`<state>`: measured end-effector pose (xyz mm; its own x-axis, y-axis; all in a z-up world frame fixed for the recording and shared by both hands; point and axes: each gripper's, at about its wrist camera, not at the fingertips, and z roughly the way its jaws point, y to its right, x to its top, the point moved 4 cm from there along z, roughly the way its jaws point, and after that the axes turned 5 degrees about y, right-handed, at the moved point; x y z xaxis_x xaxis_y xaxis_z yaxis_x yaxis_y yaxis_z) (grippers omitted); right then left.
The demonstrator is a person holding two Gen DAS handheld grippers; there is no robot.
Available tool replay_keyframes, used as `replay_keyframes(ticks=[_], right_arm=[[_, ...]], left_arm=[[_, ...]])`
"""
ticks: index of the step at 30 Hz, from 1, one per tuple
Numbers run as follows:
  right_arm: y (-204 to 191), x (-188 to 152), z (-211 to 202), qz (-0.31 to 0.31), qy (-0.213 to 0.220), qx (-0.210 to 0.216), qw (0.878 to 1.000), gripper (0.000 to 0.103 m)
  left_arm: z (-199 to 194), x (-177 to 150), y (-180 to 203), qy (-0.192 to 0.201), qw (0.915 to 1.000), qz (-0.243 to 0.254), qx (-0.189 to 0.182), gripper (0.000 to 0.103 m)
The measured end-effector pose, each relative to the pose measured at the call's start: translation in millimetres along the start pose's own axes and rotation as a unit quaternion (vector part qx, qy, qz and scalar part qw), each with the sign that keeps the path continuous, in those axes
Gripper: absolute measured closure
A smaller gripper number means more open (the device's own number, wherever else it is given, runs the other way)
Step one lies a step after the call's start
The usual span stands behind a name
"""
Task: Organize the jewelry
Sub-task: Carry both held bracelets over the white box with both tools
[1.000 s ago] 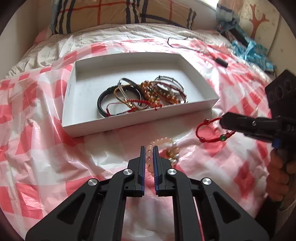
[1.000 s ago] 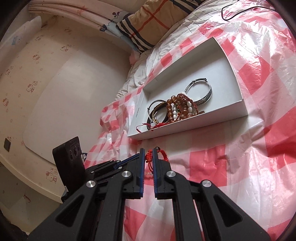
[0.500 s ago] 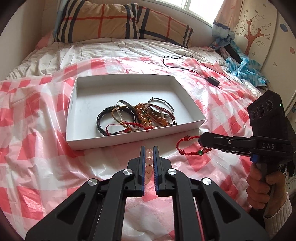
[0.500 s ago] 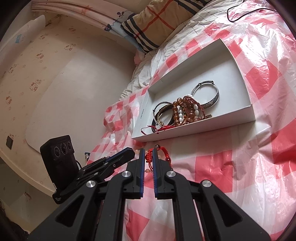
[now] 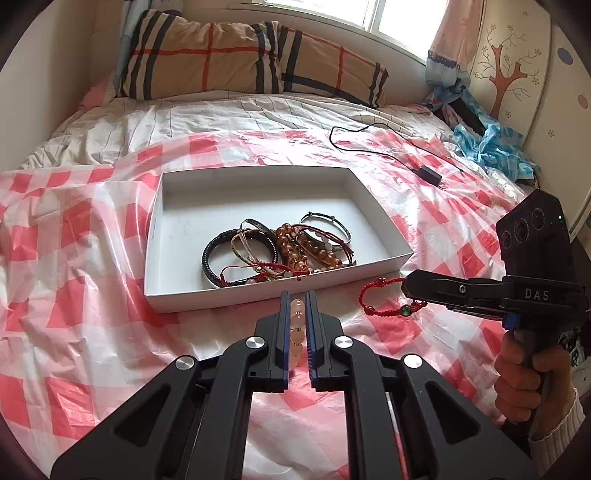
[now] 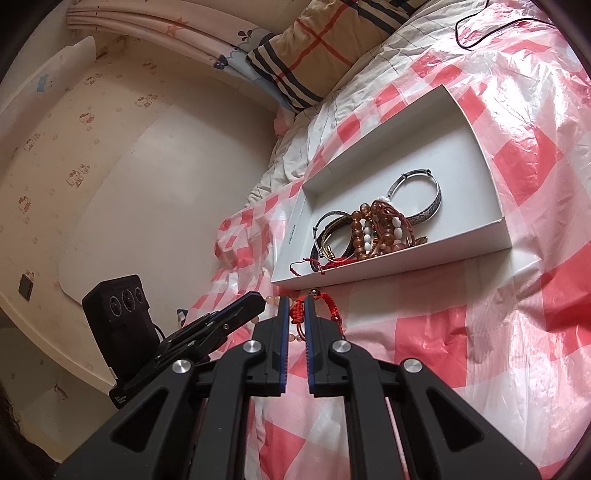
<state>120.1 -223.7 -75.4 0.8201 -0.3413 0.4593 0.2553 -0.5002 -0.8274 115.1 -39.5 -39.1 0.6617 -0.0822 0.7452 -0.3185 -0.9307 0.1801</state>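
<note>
While the left tongs (image 5: 296, 301) pinch a pale peach bead bracelet (image 5: 296, 332), the right tongs (image 6: 296, 306) clamp a red cord bracelet (image 6: 297, 314), both lifted above the checkered plastic sheet (image 5: 74, 332). Just beyond both tips sits the white box (image 5: 177, 295) holding piled bracelets (image 5: 280, 253).

soft daylight from the window (image 5: 373, 14) — glare on the plastic sheet (image 6: 517, 74), fisheye-bent edges

- "DAS" stands in pale letters on the black body of the right gripper (image 5: 413, 286).
- Small print on the white box (image 6: 291, 232) wall is too small to read.
</note>
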Motion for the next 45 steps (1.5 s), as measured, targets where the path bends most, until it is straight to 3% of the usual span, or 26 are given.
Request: replay_keyframes(ticks=[45], right_arm=[[-1.6, 8.4, -11.6, 0.01, 0.019, 0.028, 0.999, 0.094]], left_arm=[[1.5, 12.2, 18.5, 0.027, 0.9995, 0.001, -0.018, 0.096]])
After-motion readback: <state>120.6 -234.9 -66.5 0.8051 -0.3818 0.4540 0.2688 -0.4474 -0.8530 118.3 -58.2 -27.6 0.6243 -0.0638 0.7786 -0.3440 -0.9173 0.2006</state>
